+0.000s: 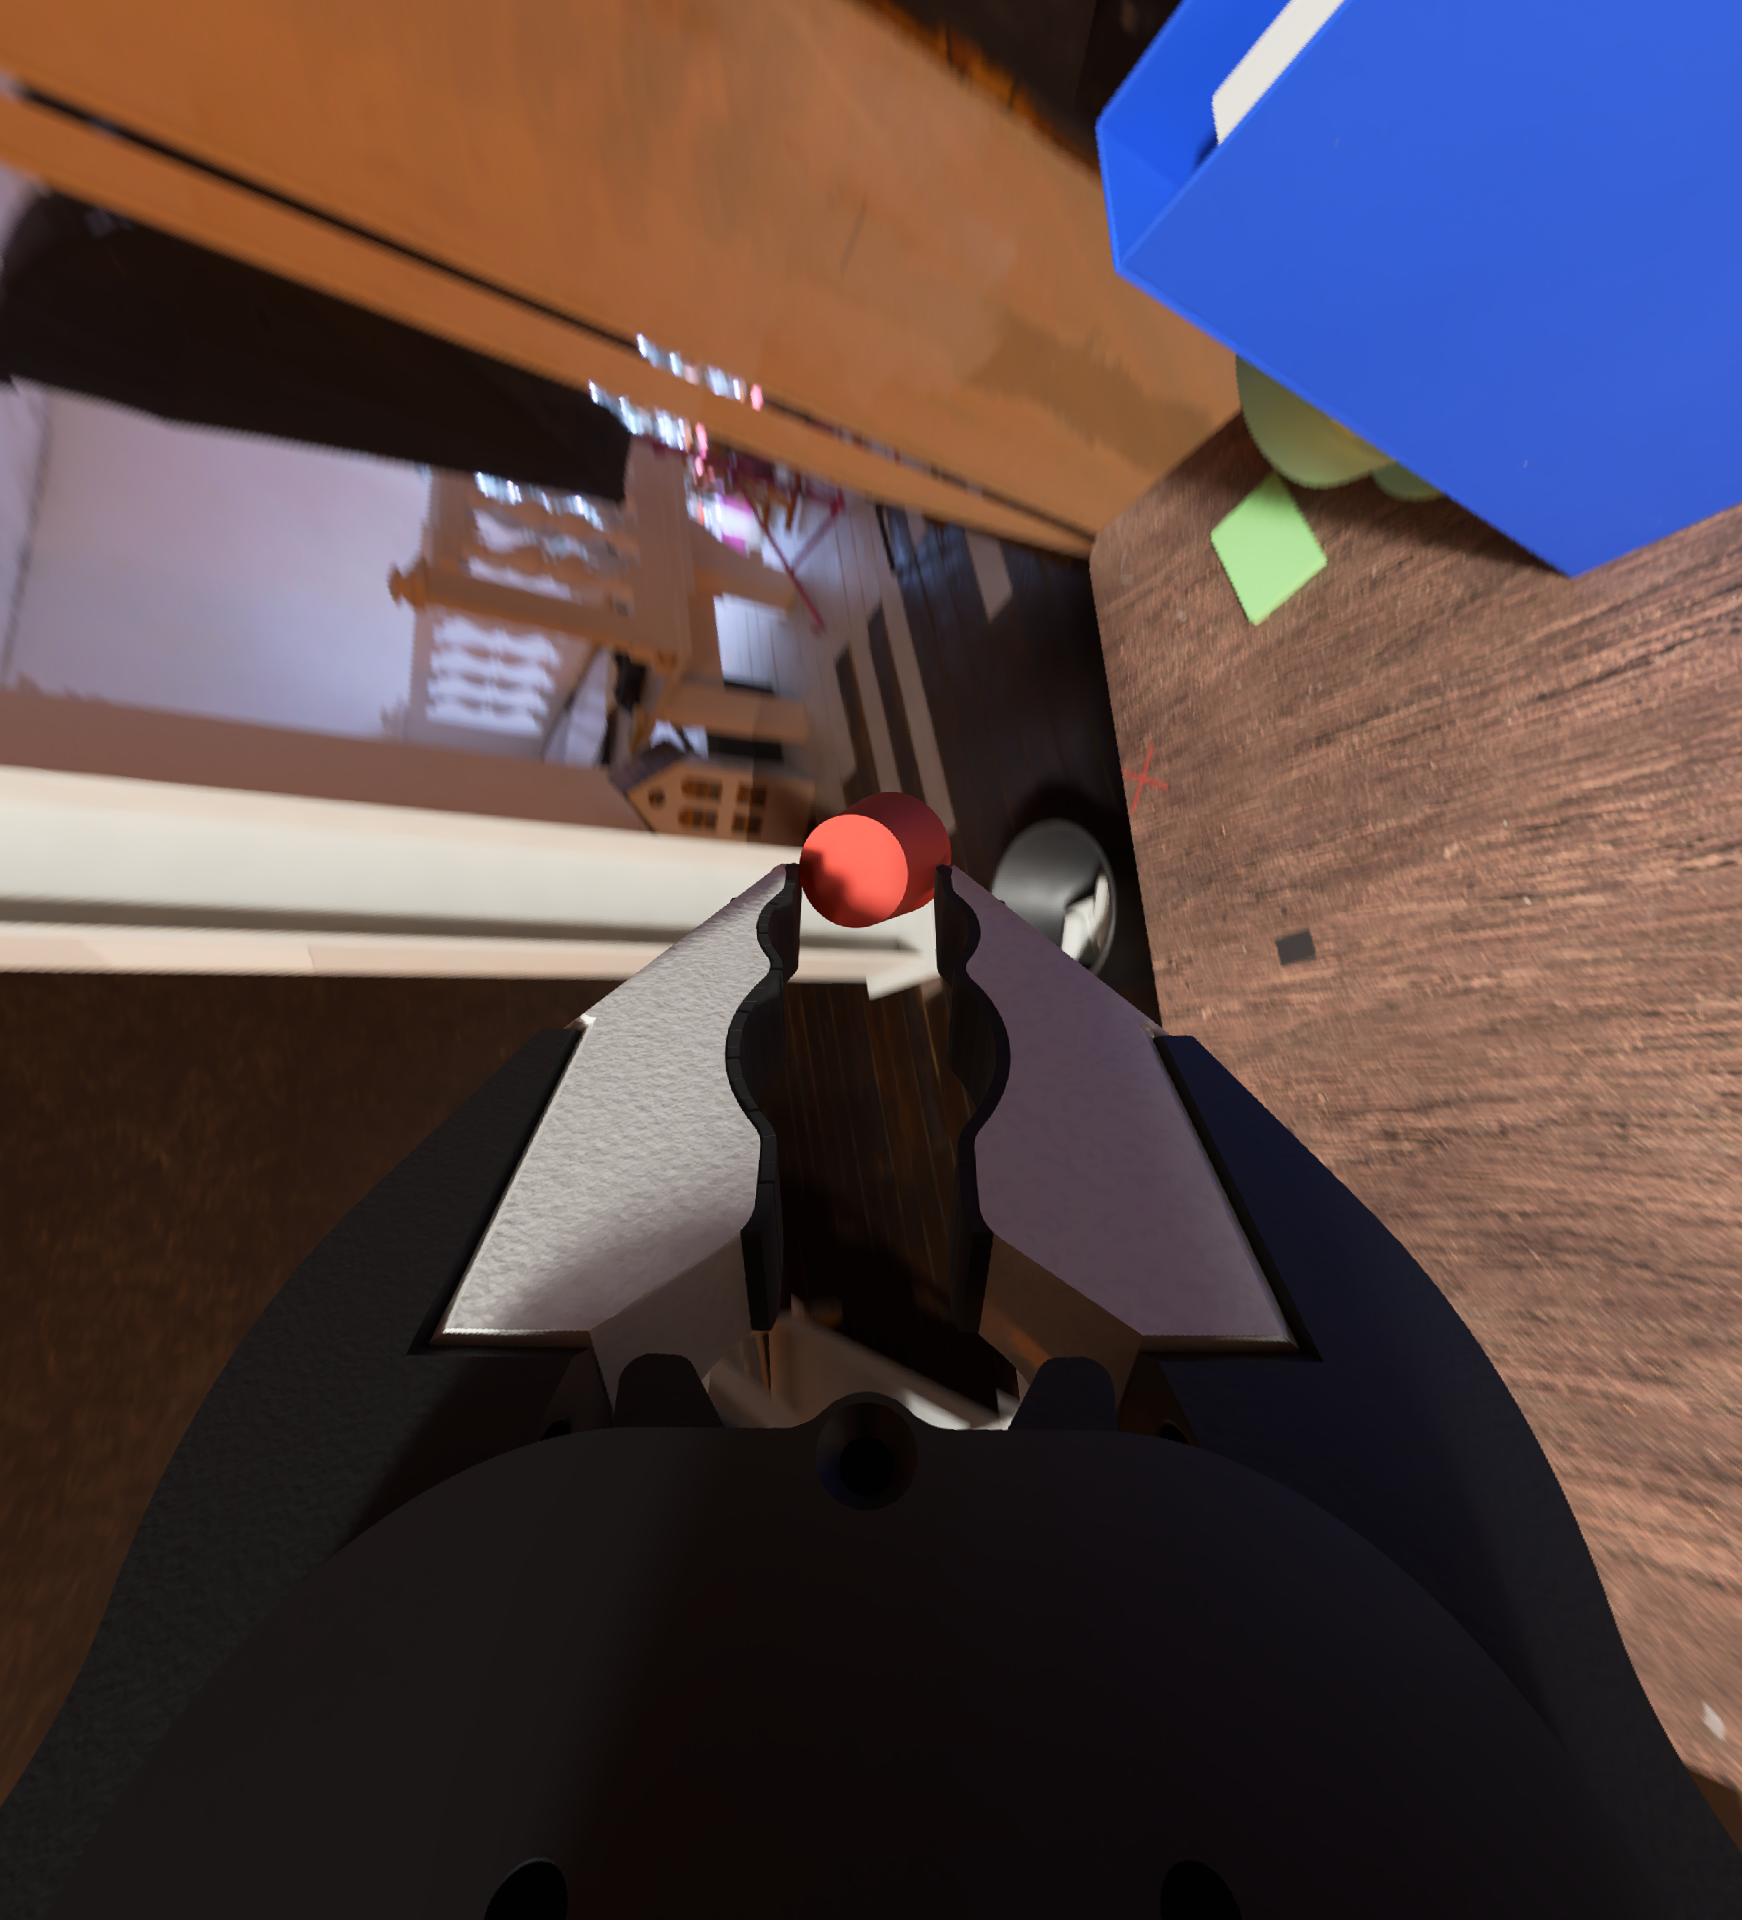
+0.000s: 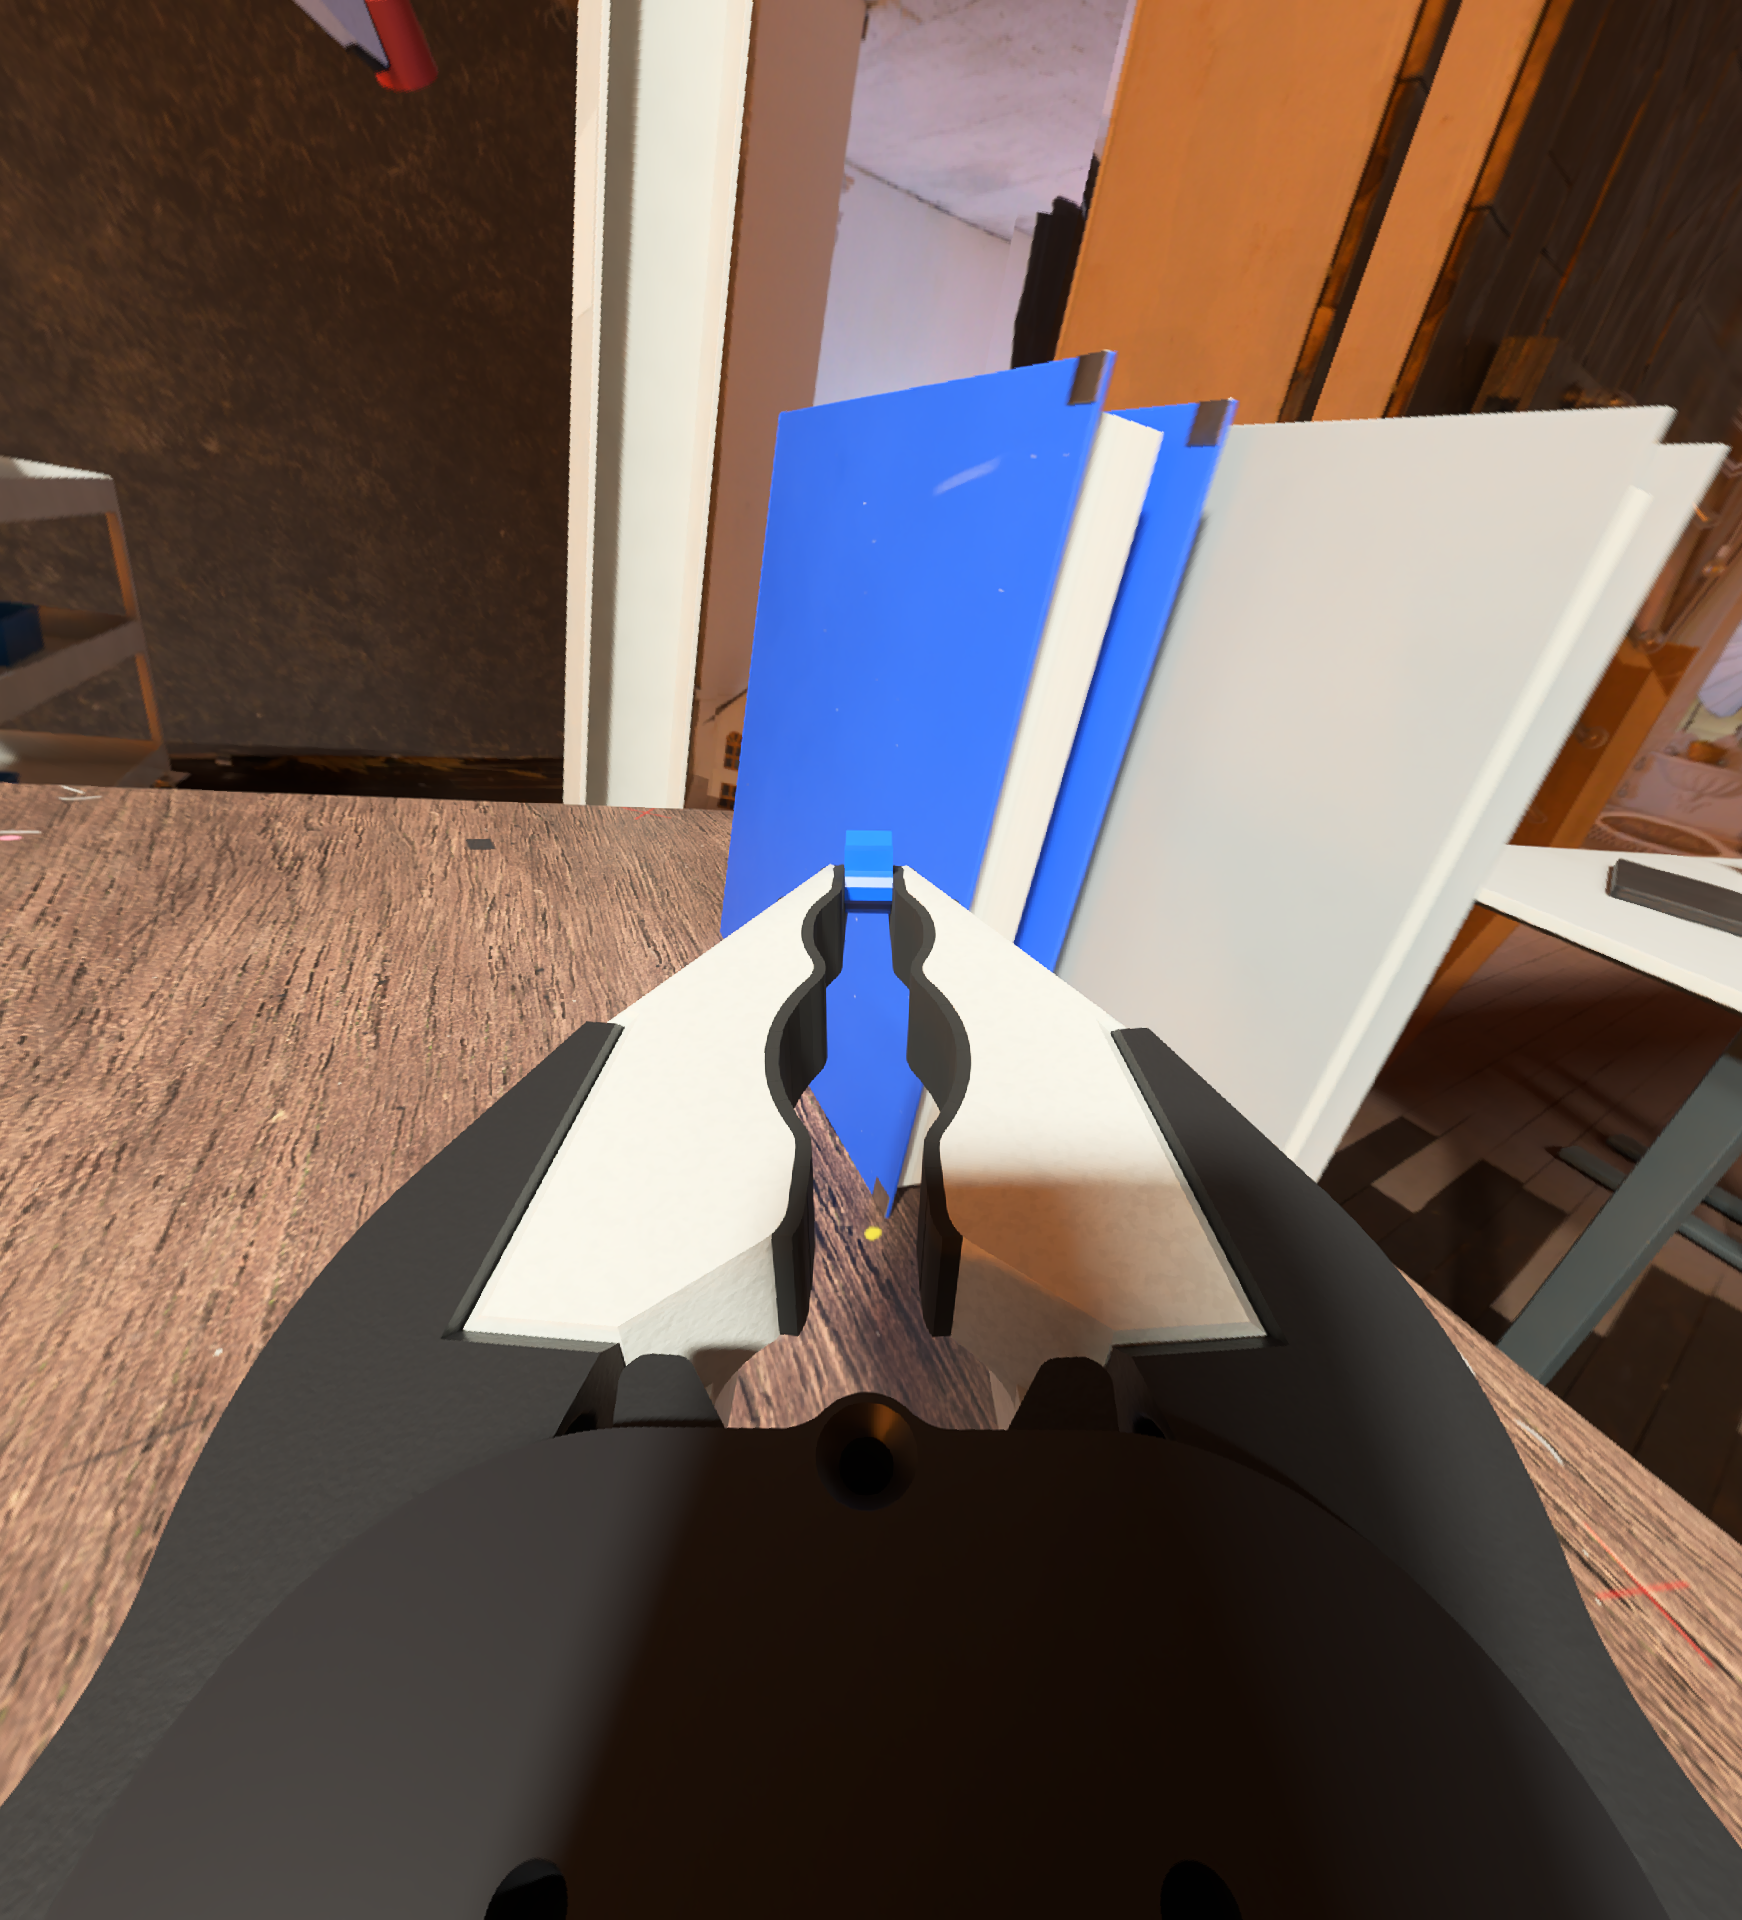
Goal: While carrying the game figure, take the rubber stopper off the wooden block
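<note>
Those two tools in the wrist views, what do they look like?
Both match: the left tool and right tool each have a rounded black body, two tapering white fingers lined with wavy black pads, and a small round hole at the base. No cables or sleeves show.

Where things sit from my two wrist cameras

My left hand-held gripper [image 1: 867,883] holds the rubber stopper [image 1: 872,858] at its tips, out past the counter [image 1: 1469,935] edge; the counter lies to the right of it, carrying a flat square tile [image 1: 1267,549] with a binder [image 1: 1532,260] standing beyond it. My right hand-held gripper [image 2: 868,881] holds the game figure [image 2: 868,868] above the counter [image 2: 223,1039], directly before the upright binder [image 2: 908,623]; a board [image 2: 1366,727] leans just right of the binder, and a side table [image 2: 1625,935] stands farther right, off the counter.
</note>
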{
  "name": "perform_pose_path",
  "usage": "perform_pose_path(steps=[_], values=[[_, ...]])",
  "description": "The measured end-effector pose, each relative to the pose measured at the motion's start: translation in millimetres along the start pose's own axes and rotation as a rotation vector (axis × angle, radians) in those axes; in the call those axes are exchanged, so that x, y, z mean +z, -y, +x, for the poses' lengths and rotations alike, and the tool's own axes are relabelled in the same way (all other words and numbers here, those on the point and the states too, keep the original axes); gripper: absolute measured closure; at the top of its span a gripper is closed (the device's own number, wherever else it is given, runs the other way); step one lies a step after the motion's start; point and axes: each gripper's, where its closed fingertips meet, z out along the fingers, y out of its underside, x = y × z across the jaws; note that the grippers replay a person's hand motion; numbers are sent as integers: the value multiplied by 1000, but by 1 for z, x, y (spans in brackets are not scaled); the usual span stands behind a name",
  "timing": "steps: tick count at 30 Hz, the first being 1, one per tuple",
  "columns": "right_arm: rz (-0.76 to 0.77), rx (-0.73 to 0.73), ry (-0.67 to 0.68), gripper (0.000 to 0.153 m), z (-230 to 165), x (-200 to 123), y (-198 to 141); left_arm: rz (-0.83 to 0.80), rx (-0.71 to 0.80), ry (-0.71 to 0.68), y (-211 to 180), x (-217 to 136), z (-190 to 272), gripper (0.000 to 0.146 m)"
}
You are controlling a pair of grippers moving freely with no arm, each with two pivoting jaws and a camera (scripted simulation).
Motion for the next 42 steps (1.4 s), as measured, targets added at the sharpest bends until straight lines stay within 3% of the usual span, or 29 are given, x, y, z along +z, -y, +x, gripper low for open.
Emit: perform_pose_path(steps=[6, 13, 17, 32, 42], values=[[48, 98, 25, 145, 20, -30, -4, -220, -38, -15, 4, -4, 21, 121], [97, 141, 51, 145, 22, -51, 2, -355, 9, 106, 0, 8, 26, 121], [117, 141, 59, 145, 18, -56, 7, -382, 13, 184, -3, 11, 16, 121], [125, 160, 114, 145, 5, -56, 9, -422, -69, 187, -1, 14, 11, 121], [141, 217, 107, 145, 15, -59, 8, -447, 2, 223, 2, 16, 11, 121]])
